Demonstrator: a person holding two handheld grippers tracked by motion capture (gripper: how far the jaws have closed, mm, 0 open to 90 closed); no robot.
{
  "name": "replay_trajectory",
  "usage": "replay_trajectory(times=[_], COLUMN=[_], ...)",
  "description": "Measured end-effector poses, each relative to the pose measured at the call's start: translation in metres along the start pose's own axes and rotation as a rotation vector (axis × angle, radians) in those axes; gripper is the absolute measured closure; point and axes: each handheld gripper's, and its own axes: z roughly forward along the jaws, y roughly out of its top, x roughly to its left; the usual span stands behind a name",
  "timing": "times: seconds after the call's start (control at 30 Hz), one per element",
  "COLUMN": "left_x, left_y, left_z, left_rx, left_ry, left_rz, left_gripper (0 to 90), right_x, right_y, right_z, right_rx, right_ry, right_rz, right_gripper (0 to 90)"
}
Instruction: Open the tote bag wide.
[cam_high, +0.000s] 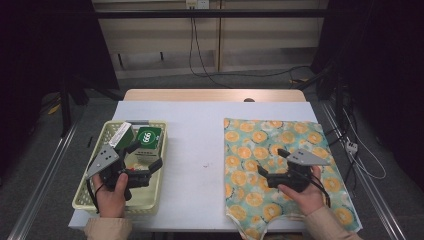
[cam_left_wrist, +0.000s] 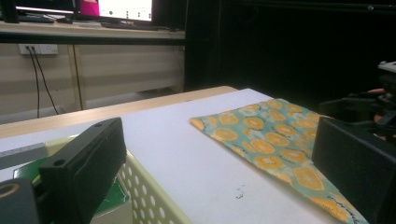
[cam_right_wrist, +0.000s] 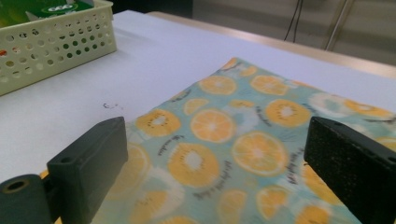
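A teal cloth printed with orange slices (cam_high: 280, 145) lies flat on the right half of the white table. My right gripper (cam_high: 272, 161) hovers over its near part, open, with nothing between the jaws; in the right gripper view the cloth (cam_right_wrist: 261, 102) spreads under the wide gap of this gripper (cam_right_wrist: 215, 135). At the left, a pale yellow perforated basket (cam_high: 155, 192) holds green boxes (cam_high: 147, 137). My left gripper (cam_high: 146, 156) is open above the basket's right side. The left gripper view has that gripper (cam_left_wrist: 219, 140) spanning the basket rim (cam_left_wrist: 154, 186), a green box (cam_left_wrist: 28, 170) and the cloth (cam_left_wrist: 266, 135).
A small dark speck (cam_high: 205, 163) marks the white tabletop between basket and cloth. A wooden strip (cam_high: 215, 95) edges the table's far side. Cables (cam_high: 197, 45) hang against the back wall. The basket (cam_right_wrist: 56, 42) stands at the upper left of the right gripper view.
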Motion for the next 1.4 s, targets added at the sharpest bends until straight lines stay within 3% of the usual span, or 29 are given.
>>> replay_trajectory(times=[0.1,0.23,0.33,0.43,0.53,0.63,0.77,0.87,0.93,1.4], left_x=[0.001,0.001,0.001,0.001,0.0,0.0,-0.001,-0.002,-0.002,-0.004], left_y=[0.0,0.0,0.0,0.001,0.0,0.0,-0.001,-0.002,-0.003,-0.003], left_z=[0.0,-0.001,-0.001,0.0,0.0,0.0,0.002,0.002,0.002,0.002], left_rx=[-0.003,-0.01,-0.015,-0.013,-0.014,-0.015,-0.01,-0.002,0.001,0.003], left_ry=[-0.004,-0.008,-0.009,-0.015,-0.019,-0.021,-0.023,-0.025,-0.023,-0.025], left_rz=[-0.002,-0.007,-0.013,-0.006,-0.012,-0.018,-0.018,-0.015,-0.015,-0.012], left_gripper=[2.9,2.9,2.9,2.9,2.9,2.9,2.9,2.9,2.9,2.9], right_x=[0.012,0.028,0.04,0.05,0.062,0.068,0.069,0.069,0.07,0.052], right_y=[0.006,0.011,0.015,0.018,0.016,0.009,0.0,-0.006,-0.006,-0.003], right_z=[0.02,0.047,0.064,0.076,0.082,0.085,0.088,0.091,0.091,0.093], right_rx=[0.036,0.112,0.155,0.183,0.23,0.262,0.3,0.342,0.336,0.341], right_ry=[0.033,0.085,0.097,0.15,0.175,0.198,0.189,0.216,0.208,0.189], right_rz=[0.035,-0.015,-0.045,-0.048,-0.09,-0.093,-0.1,-0.129,-0.139,-0.101], right_gripper=[7.4,14.2,16.0,23.8,25.1,26.0,27.3,37.4,40.1,85.3])
